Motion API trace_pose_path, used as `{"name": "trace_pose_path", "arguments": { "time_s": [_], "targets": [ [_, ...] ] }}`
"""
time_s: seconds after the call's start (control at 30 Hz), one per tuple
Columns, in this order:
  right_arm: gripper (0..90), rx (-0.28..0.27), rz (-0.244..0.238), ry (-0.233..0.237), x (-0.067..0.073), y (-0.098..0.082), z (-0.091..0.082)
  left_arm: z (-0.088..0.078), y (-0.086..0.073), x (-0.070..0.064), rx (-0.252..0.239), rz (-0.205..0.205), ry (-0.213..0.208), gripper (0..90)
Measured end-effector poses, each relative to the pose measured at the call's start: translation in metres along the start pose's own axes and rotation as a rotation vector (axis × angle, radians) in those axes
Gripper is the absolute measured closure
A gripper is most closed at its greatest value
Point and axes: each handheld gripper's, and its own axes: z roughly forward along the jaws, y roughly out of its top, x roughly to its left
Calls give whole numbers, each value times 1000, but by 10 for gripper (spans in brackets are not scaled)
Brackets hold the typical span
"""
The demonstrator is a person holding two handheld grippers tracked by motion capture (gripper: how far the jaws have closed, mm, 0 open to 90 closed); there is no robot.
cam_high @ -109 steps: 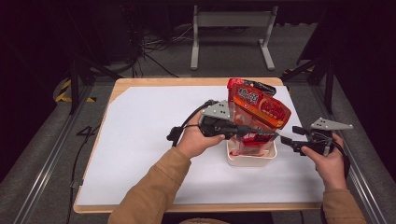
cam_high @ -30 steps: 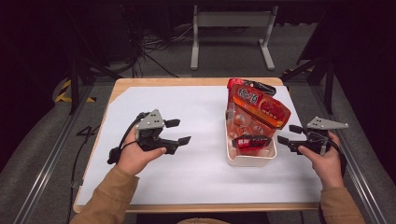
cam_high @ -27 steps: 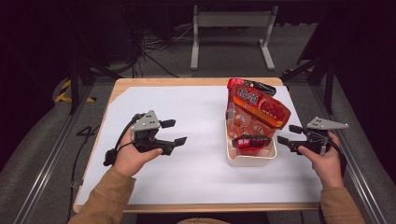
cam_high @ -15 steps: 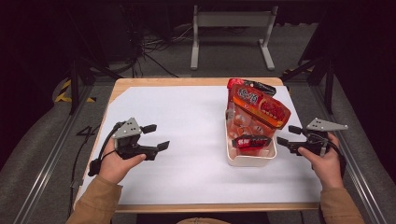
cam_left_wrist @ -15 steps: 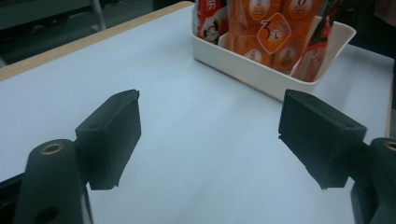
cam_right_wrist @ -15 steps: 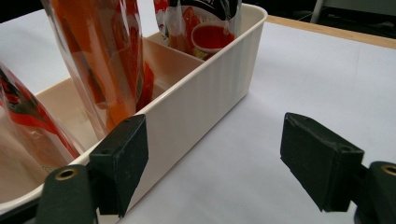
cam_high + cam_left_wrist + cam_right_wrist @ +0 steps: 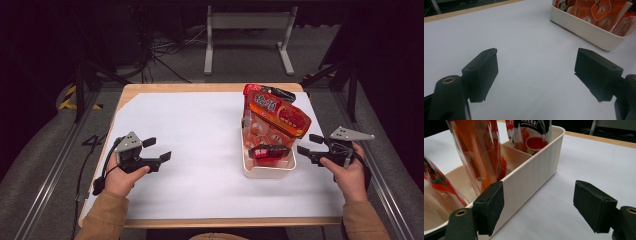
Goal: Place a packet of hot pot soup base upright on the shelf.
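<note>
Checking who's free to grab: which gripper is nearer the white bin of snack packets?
Right. The right gripper sits just beside the white bin, jaws open at its wall. The left gripper is open too, far across the table near its left edge.

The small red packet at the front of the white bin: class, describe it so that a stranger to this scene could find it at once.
Start at the white-covered table, then go to the white bin on its right side, beside the right gripper. At the bin's near end lies the small red packet. Unlike the tall orange packets standing behind it, it is short, darker red and lies crosswise.
</note>
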Motion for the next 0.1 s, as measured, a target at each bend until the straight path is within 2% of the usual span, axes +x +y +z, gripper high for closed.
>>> {"name": "trace_pose_path", "arguments": {
  "time_s": [0.1],
  "targets": [
    [254, 3, -2, -4, 0, 0, 1, -1, 0, 0, -2, 0, 2, 167]
  ]
}}
